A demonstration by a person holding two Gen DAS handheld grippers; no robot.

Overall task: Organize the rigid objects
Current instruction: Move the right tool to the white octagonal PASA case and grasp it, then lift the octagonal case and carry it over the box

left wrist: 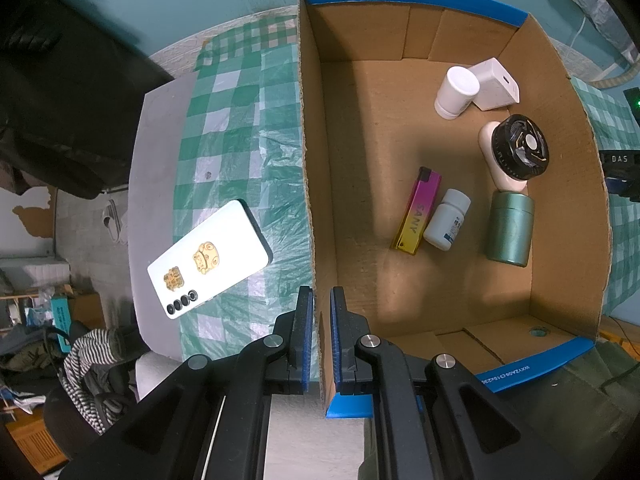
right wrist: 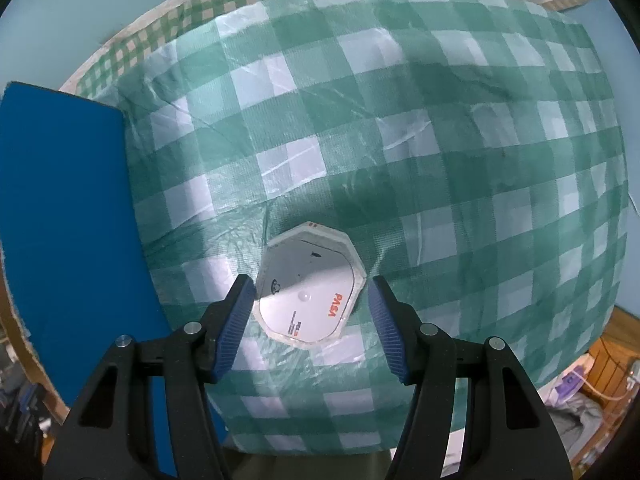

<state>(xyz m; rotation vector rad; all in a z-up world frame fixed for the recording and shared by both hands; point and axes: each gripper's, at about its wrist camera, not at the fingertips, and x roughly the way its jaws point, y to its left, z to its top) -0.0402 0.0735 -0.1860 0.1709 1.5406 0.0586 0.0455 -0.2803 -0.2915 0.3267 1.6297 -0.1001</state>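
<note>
"SANY" is being shown in dark letters along the pink-and-yellow lighter [left wrist: 416, 211] lying in the cardboard box [left wrist: 568, 184]. "DAS" is being displayed in white on a black object [left wrist: 619, 159] at the right edge. "PASA" is being carried in orange on the white octagonal case [right wrist: 310, 286]; the smaller print below it is not being resolved, nor the blue label on the white bottle [left wrist: 446, 220]

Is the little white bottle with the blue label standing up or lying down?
Lying down. The white bottle lies on its side on the box floor, beside the pink lighter.
</note>
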